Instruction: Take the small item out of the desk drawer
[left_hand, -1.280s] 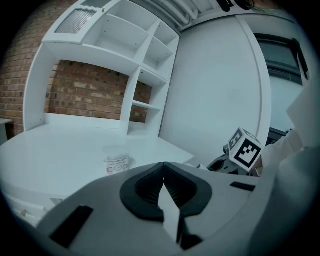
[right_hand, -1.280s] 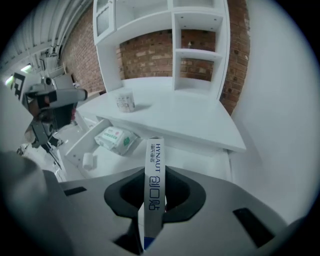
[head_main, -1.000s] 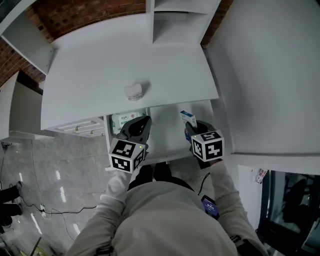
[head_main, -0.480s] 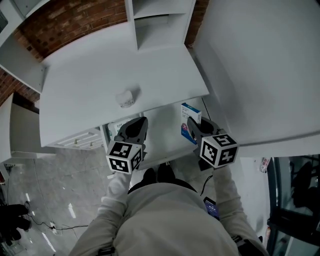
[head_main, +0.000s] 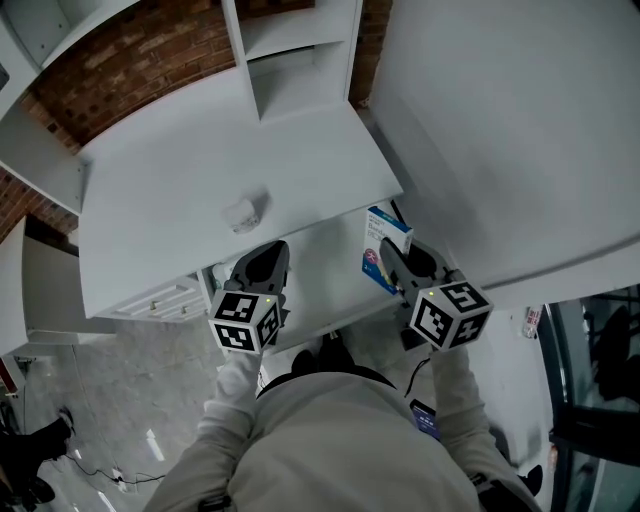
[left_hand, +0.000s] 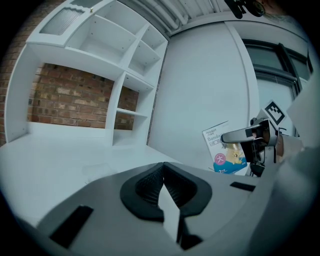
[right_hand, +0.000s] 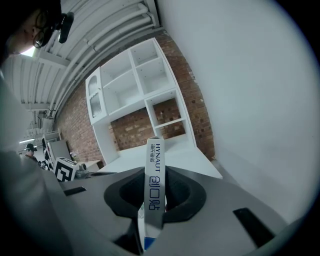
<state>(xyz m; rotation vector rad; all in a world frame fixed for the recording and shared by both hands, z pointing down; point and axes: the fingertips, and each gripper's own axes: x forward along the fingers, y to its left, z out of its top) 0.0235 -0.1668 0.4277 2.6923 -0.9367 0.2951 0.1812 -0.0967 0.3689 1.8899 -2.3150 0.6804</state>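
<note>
Box (head_main: 384, 232), clenched in the right claw (head_main: 388, 262), now rises above the drawer (head_main: 320, 268) beneath it: extraction nearly done. Left claw (head_main: 266, 262) is shut, empty.

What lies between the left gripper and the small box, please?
In the head view, only the open drawer's bare floor separates left gripper from box.

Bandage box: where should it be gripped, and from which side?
Grip across its thin dimension, with a jaw on each broad printed face, coming in at a narrow edge. The box is flat, so those faces give level contact and the span is short. The right gripper holds it this way now, with the narrow side toward its camera.
</note>
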